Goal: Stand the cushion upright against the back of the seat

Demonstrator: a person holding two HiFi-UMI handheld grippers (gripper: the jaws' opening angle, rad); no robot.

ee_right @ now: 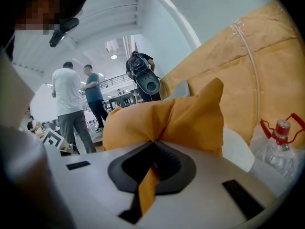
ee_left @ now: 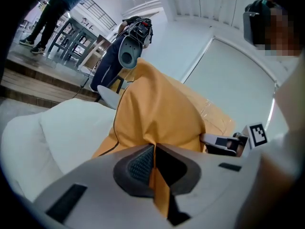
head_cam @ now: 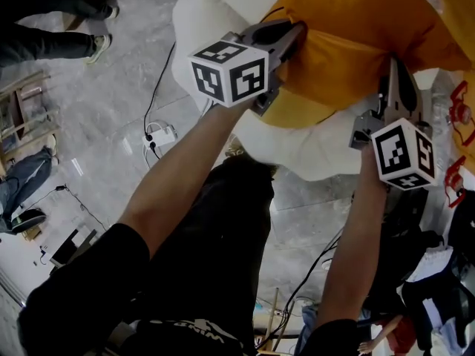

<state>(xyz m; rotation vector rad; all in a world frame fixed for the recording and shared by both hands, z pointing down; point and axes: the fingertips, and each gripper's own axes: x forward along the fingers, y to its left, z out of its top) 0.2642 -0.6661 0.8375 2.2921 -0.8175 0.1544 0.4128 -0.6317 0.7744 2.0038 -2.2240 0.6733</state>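
The left gripper [head_cam: 291,34] and right gripper [head_cam: 393,73] each clamp cushion [head_cam: 356,35] fabric over the seat [head_cam: 312,150]; standing it against the back seems still to do.

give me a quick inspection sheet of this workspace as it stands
surface: white seat on a grey floor
job's things: orange cushion held bunched over the seat; cannot tell whether it leans on the back yet
clutter: plastic bottle with a red cap at the right; heaped clothes on the floor
grippers: left gripper and right gripper each shut on a fold of cushion fabric
cables: black cable running over the floor to a white power strip
surroundings: people standing beyond
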